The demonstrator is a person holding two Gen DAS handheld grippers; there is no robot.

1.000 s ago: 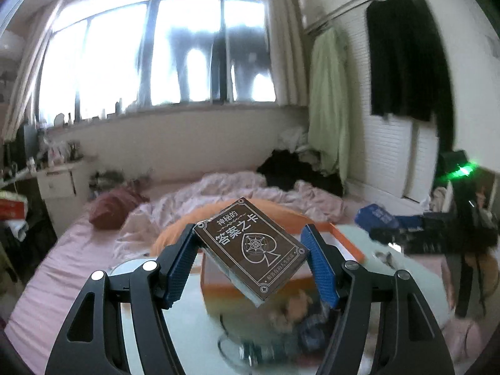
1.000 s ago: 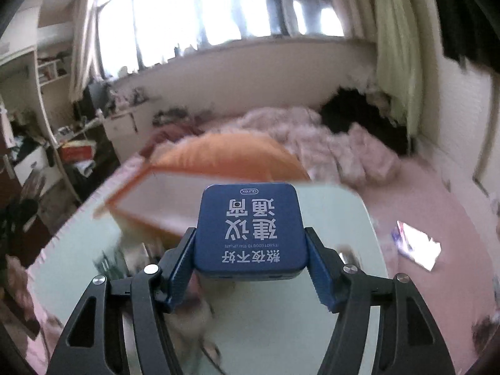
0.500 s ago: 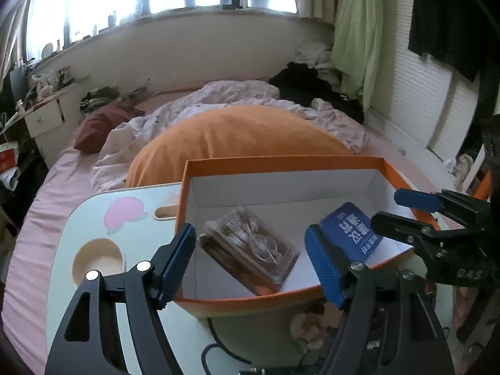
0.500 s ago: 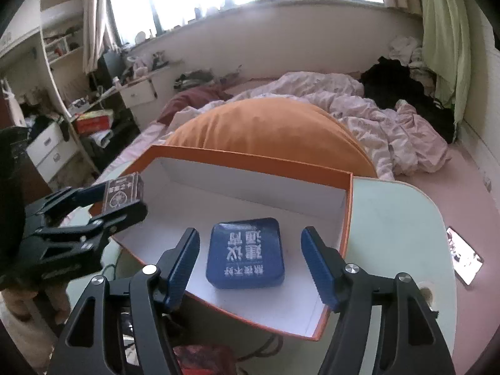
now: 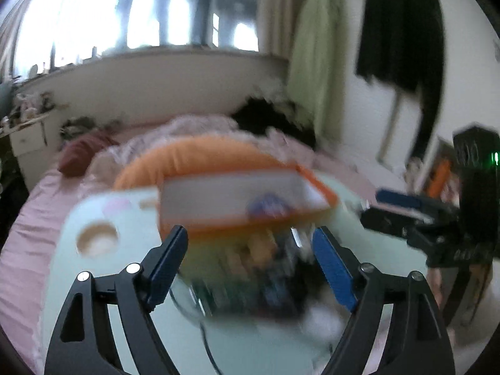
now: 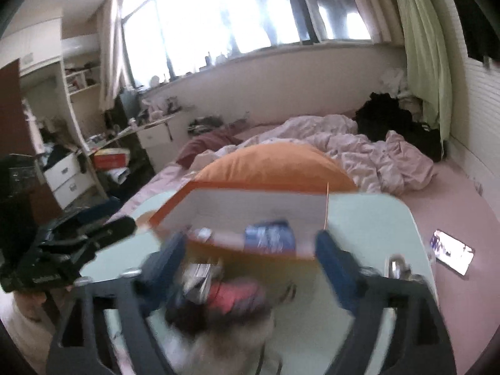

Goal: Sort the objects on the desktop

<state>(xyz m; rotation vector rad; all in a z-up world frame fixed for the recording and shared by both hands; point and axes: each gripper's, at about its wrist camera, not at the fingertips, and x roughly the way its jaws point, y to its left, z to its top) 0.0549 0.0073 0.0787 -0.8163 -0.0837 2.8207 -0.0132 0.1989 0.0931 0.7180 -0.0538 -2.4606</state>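
An orange box with a white inside [image 5: 250, 184] stands on the pale green table [image 5: 103, 206]. A blue tin [image 6: 270, 236] lies inside it, also blurred in the left wrist view [image 5: 265, 207]. My left gripper [image 5: 250, 259] is open and empty, held above a blurred heap of small objects [image 5: 250, 281] in front of the box. My right gripper [image 6: 250, 265] is open and empty above the same heap [image 6: 231, 293]. The right gripper also shows at the right of the left wrist view [image 5: 406, 215], the left gripper at the left of the right wrist view [image 6: 72, 240].
An orange cushion [image 6: 275, 165] and a rumpled bed [image 6: 375, 153] lie behind the table. A round cup recess [image 5: 97, 239] is in the table's left part. A phone [image 6: 451, 251] lies on the bed right of the table. A cable [image 5: 206, 343] runs across the table front.
Both grippers let go of their loads inside the box: the card pack from the left, the blue tin from the right. Both then drew back and now hang over the heap, blurred by motion.
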